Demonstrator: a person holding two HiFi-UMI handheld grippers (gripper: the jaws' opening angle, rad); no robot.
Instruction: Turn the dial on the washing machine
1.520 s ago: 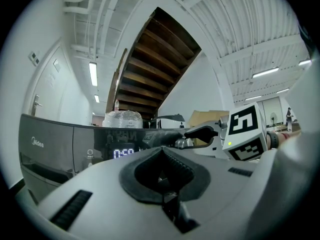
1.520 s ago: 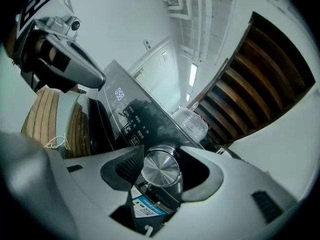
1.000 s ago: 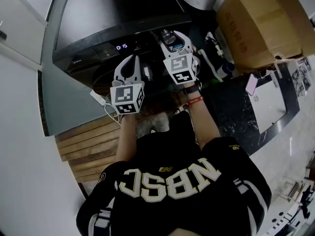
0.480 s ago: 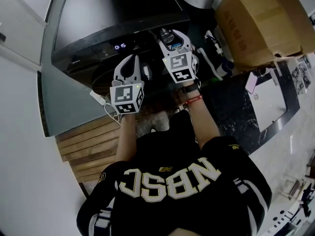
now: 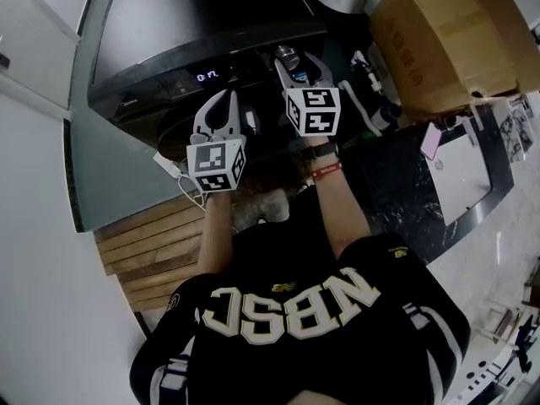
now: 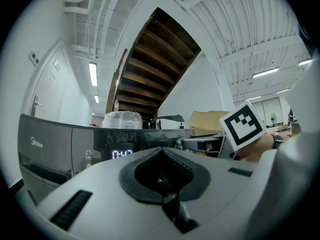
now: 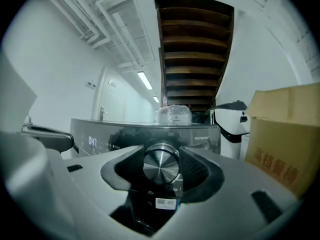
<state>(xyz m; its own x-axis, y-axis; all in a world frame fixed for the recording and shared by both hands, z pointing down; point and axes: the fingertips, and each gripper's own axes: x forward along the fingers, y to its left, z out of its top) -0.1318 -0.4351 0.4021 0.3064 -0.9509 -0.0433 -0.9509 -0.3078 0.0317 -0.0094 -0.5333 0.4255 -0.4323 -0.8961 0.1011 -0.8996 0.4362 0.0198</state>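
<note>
The dark washing machine stands ahead of me, its lit display on the front panel. My right gripper reaches up to the panel and is shut on the round metal dial; in the right gripper view a ribbed pad presses on each side of the dial. The left gripper hangs lower and to the left, off the panel, with its jaws together and nothing between them. The display shows beyond it in the left gripper view.
A large cardboard box sits right of the machine, above a black marble counter. Wooden steps lie at lower left, with a white power strip near them. A plastic-wrapped bundle rests on the machine's top.
The right gripper has twisted on the dial, its marker cube now turned to another angle. The digits on the display have changed. The left gripper has hardly moved.
</note>
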